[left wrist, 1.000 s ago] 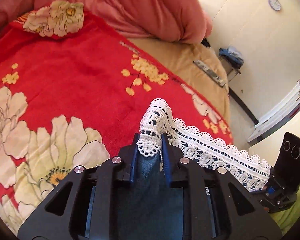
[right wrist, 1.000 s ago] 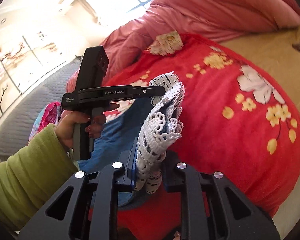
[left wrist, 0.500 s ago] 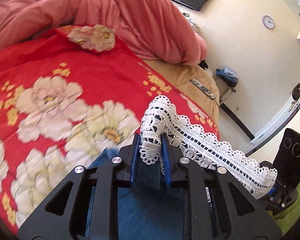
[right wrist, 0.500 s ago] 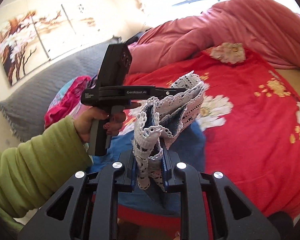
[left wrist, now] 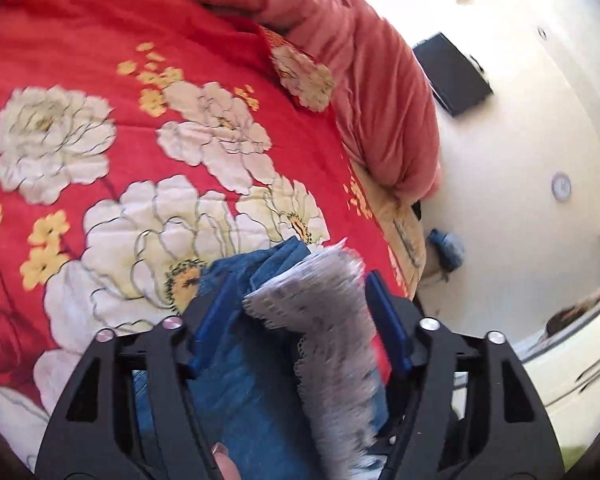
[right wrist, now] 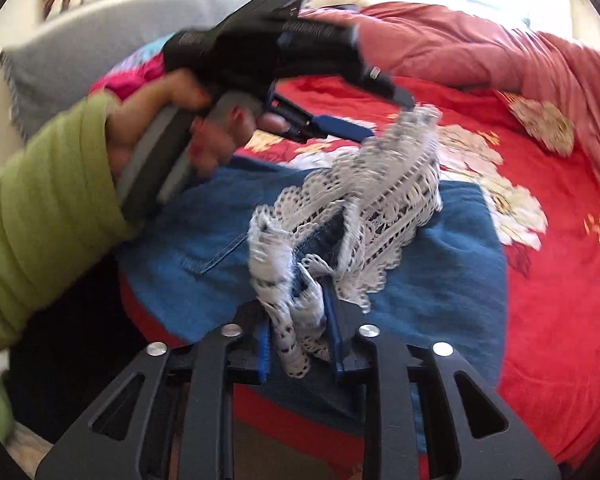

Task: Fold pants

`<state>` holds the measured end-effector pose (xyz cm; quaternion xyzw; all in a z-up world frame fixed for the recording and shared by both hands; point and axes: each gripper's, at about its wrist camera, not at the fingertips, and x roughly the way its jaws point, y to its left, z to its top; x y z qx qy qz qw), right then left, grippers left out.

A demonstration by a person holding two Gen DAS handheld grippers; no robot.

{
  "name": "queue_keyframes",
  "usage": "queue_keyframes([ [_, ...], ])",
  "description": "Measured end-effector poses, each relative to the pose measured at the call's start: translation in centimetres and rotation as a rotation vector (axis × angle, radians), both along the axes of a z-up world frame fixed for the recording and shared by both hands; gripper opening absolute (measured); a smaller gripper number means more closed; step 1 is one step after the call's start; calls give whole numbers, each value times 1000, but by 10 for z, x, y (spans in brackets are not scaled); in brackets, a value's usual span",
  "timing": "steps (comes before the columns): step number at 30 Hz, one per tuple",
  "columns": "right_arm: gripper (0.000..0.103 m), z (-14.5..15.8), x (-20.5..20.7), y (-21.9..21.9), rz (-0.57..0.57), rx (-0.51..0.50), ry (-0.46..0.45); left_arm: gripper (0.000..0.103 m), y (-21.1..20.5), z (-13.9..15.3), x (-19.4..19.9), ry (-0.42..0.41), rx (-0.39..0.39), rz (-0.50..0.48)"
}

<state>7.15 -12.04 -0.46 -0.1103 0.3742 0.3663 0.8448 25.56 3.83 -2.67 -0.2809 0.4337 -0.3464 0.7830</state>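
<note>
Already the fold looks mostly made: closest to the right-hand camera, the right gripper (right wrist: 298,330) has just been opening a little, its jaws only narrowly parted with the lace hem (right wrist: 364,216) bunched between them; whether the pads press it I cannot tell. Just beyond, the pants (right wrist: 452,280) lie doubled on the red floral blanket (right wrist: 548,320), hem end brought over the denim. The left gripper (left wrist: 300,312) has just been opening wide; lace and denim sit loose between its jaws, so it seems to have let go. Beyond it the hand (right wrist: 172,120) in a green sleeve (right wrist: 40,216) holds that tool above the cloth. Farther back lies a pink quilt (left wrist: 372,92). Left, I judge: drop the hem, smooth it, perhaps fold once more.
</note>
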Motion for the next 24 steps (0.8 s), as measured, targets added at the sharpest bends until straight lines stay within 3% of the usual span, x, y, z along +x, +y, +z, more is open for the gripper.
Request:
queue_keyframes([
  [3,39,-8,-11,14,42,-43,-20,68,11,-3,2,41,-33,27],
  [5,52,-10,-17,19,74,-27,-16,68,10,-5,3,68,5,24],
  [9,60,3,-17,4,98,104,50,68,-5,-15,2,96,110,-3],
  [10,65,8,-15,-3,88,132,55,67,-7,-16,1,96,127,-3],
  [12,67,20,-8,-20,53,198,54,49,-15,-18,0,92,159,-15],
  [14,69,29,13,-44,-47,236,54,38,-17,-21,-1,95,189,-11],
  [18,69,26,79,-80,-222,245,119,33,-15,-25,1,109,176,-5],
  [24,70,-6,162,-86,-268,241,296,17,-11,-22,-3,99,162,13],
])
